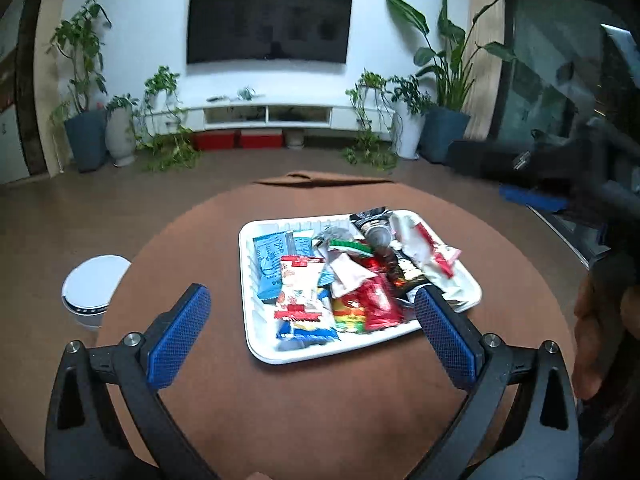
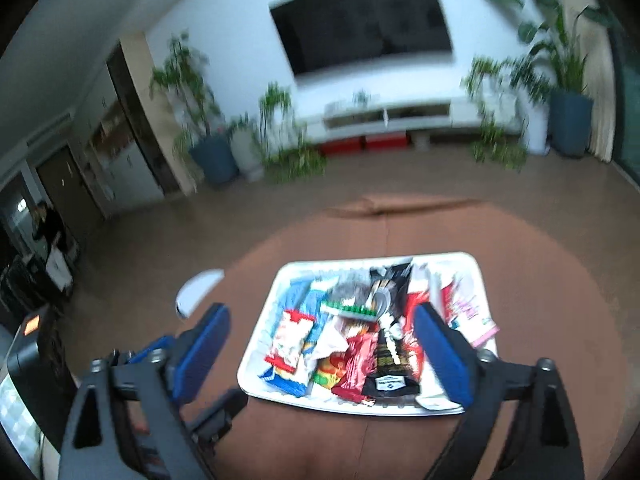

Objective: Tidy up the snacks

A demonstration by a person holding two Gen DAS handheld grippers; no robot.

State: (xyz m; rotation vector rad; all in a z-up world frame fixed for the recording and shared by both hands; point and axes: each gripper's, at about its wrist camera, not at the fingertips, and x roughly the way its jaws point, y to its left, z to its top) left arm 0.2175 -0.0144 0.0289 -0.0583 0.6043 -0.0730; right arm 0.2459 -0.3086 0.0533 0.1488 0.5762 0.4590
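A white tray (image 1: 256, 344) full of snack packets sits on the round brown table (image 1: 320, 408). It holds a blue packet (image 1: 269, 260), a red and white packet (image 1: 298, 286), a red packet (image 1: 376, 302) and a black packet (image 2: 390, 344), among several others. My left gripper (image 1: 312, 308) is open and empty, above the table just short of the tray's near edge. My right gripper (image 2: 320, 326) is open and empty, above the near end of the tray (image 2: 256, 364). The right wrist view is blurred.
A white round bin (image 1: 94, 286) stands on the floor left of the table. A folded cardboard piece (image 1: 320, 180) lies at the table's far edge. Behind are a TV (image 1: 268, 22), a white cabinet (image 1: 264, 114) and potted plants (image 1: 82, 80). The other gripper and hand (image 1: 592, 320) show at the right.
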